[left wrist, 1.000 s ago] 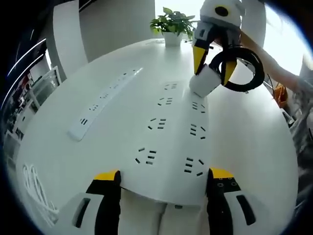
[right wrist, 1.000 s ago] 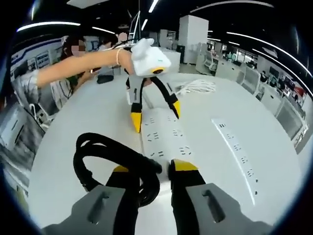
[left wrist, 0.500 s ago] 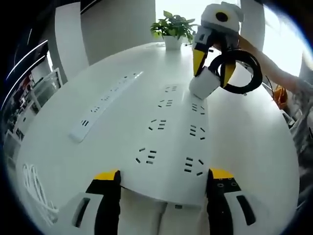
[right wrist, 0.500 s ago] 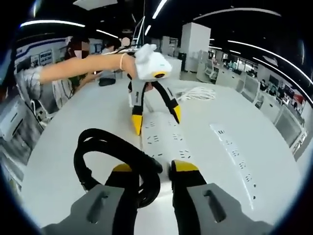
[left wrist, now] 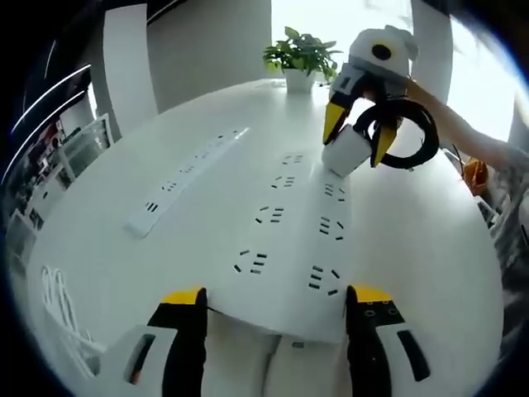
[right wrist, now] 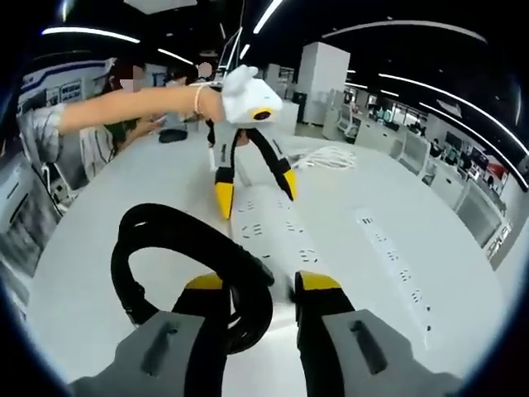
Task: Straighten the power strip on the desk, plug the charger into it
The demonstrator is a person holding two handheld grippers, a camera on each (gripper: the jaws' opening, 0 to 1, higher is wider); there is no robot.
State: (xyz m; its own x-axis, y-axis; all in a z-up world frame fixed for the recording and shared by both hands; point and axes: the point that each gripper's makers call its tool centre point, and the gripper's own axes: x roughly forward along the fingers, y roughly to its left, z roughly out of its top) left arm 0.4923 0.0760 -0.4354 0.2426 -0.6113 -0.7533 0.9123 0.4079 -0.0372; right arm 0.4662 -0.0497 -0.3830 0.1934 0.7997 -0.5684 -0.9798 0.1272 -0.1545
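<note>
Across the white tabletop [left wrist: 430,248] lies the wide power strip [left wrist: 293,240], its near end between the spread jaws of the left hand-held gripper [left wrist: 277,302], which stands wide on either side of that end, probably to steady or square it; whether the jaws touch its edges is hard to tell. At the far end, in the left gripper view, the right hand-held gripper [left wrist: 355,132] holds the white charger [left wrist: 345,153] just over the last row of sockets, its coiled black cable [left wrist: 409,136] looped off to one side. This placement suggests the charger is being lined up for plugging, not yet seated. In the right gripper view the narrow jaws hide the charger's body, so the prongs and their socket cannot be made out; the cable bulges beside the left jaw. A slimmer second power strip [left wrist: 186,174] lies well apart, angled away. Farther out stand a potted plant [left wrist: 302,58] and a bundle of white cord [right wrist: 331,153], and the person's arm [right wrist: 132,107] reaches toward the left hand-held gripper
</note>
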